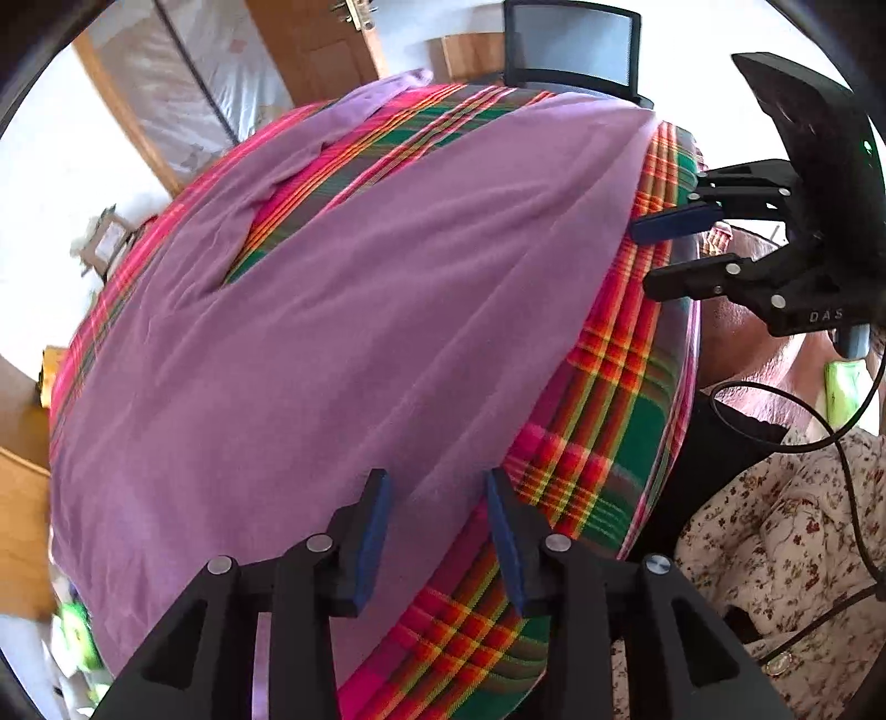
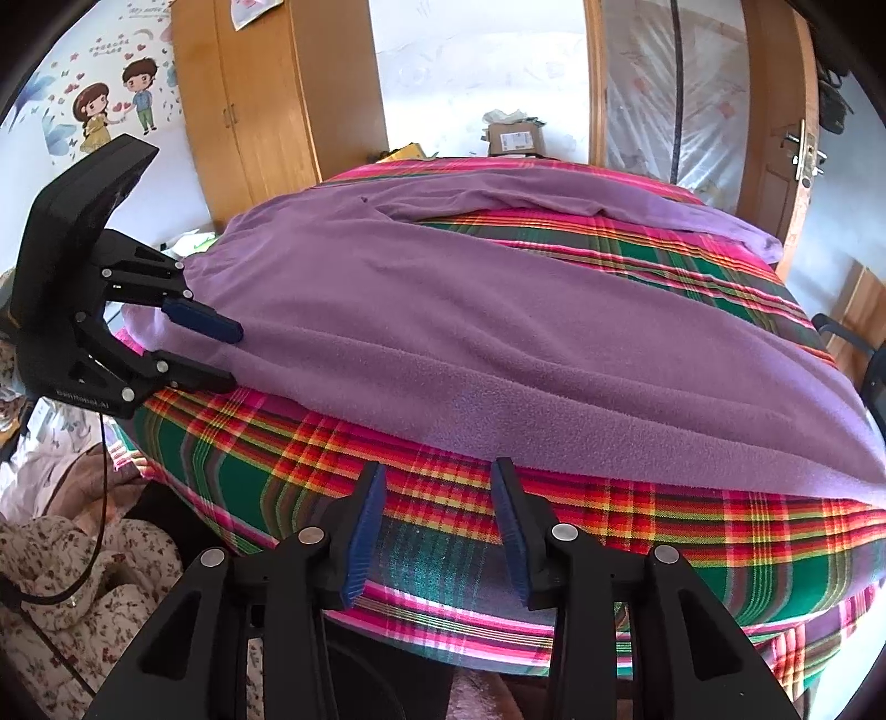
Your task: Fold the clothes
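A purple fleece garment point(image 1: 332, 332) lies spread flat on a table covered with a bright plaid cloth point(image 1: 609, 415). In the left wrist view my left gripper point(image 1: 437, 482) hangs open over the garment's near corner, with purple cloth showing between the fingers and the pads clear of it. The right gripper point(image 1: 645, 259) appears open at the table's right edge, beside the garment's other corner. In the right wrist view my right gripper point(image 2: 438, 468) is open above the plaid cloth point(image 2: 249, 471), just short of the garment's hem point(image 2: 443, 332). The left gripper point(image 2: 232, 357) stands open at the far left corner.
A person in a floral top point(image 1: 775, 526) stands at the table's near edge, with a cable running past. A mesh office chair point(image 1: 570, 50) is behind the table. A wooden wardrobe point(image 2: 266, 99), a cardboard box point(image 2: 512, 138) and a wooden door point(image 2: 786, 138) line the far wall.
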{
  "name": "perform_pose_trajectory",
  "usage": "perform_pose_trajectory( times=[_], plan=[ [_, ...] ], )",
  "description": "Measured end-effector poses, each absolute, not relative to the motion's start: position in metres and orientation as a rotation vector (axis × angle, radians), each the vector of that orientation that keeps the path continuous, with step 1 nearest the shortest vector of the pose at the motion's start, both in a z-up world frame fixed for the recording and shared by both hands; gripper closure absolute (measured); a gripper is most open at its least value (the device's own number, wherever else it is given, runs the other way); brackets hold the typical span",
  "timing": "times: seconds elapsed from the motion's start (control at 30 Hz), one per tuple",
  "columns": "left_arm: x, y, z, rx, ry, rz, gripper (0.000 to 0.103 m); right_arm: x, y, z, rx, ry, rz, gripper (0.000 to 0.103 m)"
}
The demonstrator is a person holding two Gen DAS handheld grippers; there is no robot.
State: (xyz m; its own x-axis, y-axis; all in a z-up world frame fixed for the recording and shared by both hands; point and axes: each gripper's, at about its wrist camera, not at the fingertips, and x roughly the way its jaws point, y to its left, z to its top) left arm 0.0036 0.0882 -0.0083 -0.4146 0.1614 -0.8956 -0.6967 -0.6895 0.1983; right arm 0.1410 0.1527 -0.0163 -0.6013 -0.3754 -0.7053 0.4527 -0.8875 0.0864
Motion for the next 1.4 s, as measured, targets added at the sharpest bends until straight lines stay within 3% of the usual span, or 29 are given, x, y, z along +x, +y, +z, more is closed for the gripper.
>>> perform_pose_trajectory(
  times=[0.17, 0.37, 0.7, 0.93, 1.07, 1.23, 1.4],
  plan=[
    [-0.003, 0.087, -0.010, -1.283, 0.738, 2.115, 0.068, 0.140, 0.151, -0.016, 1.051, 0.129, -2.465, 0.062],
    [0.002, 0.091, -0.012, -1.269, 0.731, 2.089, 0.101, 0.140, 0.151, -0.016, 1.056, 0.129, -2.466, 0.062],
    [0.039, 0.079, 0.009, -1.131, 0.744, 2.129, 0.101, 0.147, 0.157, -0.009, 1.055, 0.175, -2.491, 0.062],
    [0.034, 0.071, -0.005, -1.181, 0.675, 2.128, 0.101, 0.150, 0.173, 0.000, 1.037, 0.180, -2.552, 0.062],
    [0.035, 0.071, -0.011, -1.188, 0.675, 2.117, 0.101, 0.148, 0.173, 0.005, 1.020, 0.289, -2.589, 0.062],
    [0.037, 0.073, -0.016, -1.198, 0.687, 2.113, 0.101, 0.120, 0.186, 0.015, 1.040, 0.093, -2.585, 0.062],
    [0.032, 0.070, -0.017, -1.201, 0.659, 2.114, 0.101, 0.106, 0.174, 0.001, 1.122, 0.177, -2.551, 0.062]
  ],
)
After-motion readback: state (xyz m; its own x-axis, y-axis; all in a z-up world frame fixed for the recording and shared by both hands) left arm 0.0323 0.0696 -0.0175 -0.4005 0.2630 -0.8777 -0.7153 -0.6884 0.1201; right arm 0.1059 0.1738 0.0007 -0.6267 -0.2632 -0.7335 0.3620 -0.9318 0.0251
